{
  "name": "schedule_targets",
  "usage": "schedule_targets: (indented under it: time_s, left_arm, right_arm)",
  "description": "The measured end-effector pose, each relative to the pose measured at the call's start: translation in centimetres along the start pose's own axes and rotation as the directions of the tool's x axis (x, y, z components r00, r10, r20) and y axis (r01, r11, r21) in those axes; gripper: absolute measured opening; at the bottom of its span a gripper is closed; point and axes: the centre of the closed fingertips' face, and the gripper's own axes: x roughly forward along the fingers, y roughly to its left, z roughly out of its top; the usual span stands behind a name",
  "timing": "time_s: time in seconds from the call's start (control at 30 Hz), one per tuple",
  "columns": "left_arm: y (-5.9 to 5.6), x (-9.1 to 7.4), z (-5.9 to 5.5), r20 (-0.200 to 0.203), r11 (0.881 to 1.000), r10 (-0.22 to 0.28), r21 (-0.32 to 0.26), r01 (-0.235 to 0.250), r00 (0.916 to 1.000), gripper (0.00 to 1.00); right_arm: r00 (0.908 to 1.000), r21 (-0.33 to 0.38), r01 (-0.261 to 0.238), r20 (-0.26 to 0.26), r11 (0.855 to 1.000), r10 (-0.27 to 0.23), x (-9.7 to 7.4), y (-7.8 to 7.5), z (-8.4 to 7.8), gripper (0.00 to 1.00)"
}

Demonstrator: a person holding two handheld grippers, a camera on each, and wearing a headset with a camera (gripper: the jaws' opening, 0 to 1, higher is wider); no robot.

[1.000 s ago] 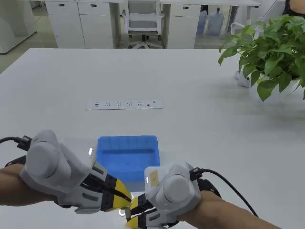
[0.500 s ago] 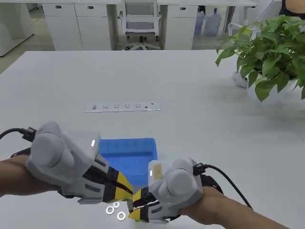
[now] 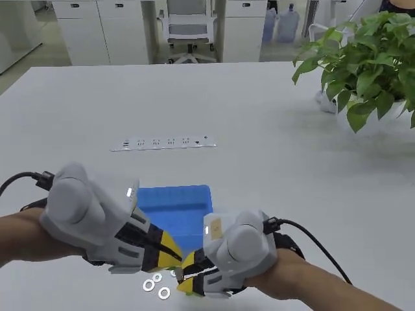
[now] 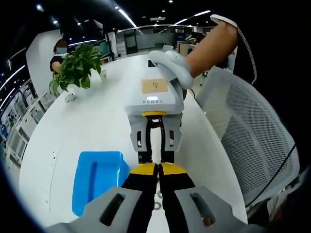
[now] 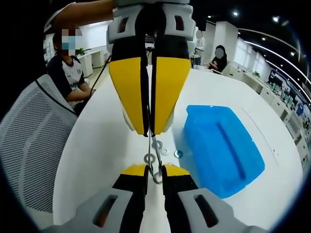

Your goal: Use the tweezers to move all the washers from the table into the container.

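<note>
On the white table (image 3: 292, 168), at the near edge of the blue container (image 3: 174, 207), the left gripper (image 3: 177, 257) and right gripper (image 3: 181, 277) meet tip to tip, both clamped on the thin tweezers (image 5: 152, 155). Several washers (image 3: 164, 293) lie on the table beneath the tips, outside the container.

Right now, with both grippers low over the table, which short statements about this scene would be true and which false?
1. The washers lie on the table, outside the blue container. True.
2. The container holds several washers. False: it looks empty.
3. The right gripper is shut on the tweezers. True.
4. The potted plant stands at the table's far left. False: it stands at the far right.
</note>
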Motion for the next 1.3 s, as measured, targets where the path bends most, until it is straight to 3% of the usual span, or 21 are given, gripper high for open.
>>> schedule_targets:
  time_s: [0.6, 0.97, 1.3]
  left_arm:
    - [-0.05, 0.41, 0.27, -0.019, 1.0, -0.024, 0.016, 0.024, 0.9995, 0.05]
    - [0.16, 0.35, 0.24, -0.02, 1.0, -0.011, 0.024, 0.012, 0.9997, 0.06]
    - [0.35, 0.43, 0.2, -0.013, 1.0, -0.015, 0.003, 0.015, 0.9998, 0.06]
  right_arm:
    - [0.9999, 0.02, 0.0, 0.013, 1.0, 0.0, -0.12, 0.28, -0.44, 0.13]
    - [0.9999, 0.004, 0.011, 0.007, 1.0, -0.011, 0.07, 0.26, -0.46, 0.15]
    - [0.9999, 0.013, 0.01, 0.013, 1.0, -0.01, 0.12, 0.13, -0.35, 0.14]
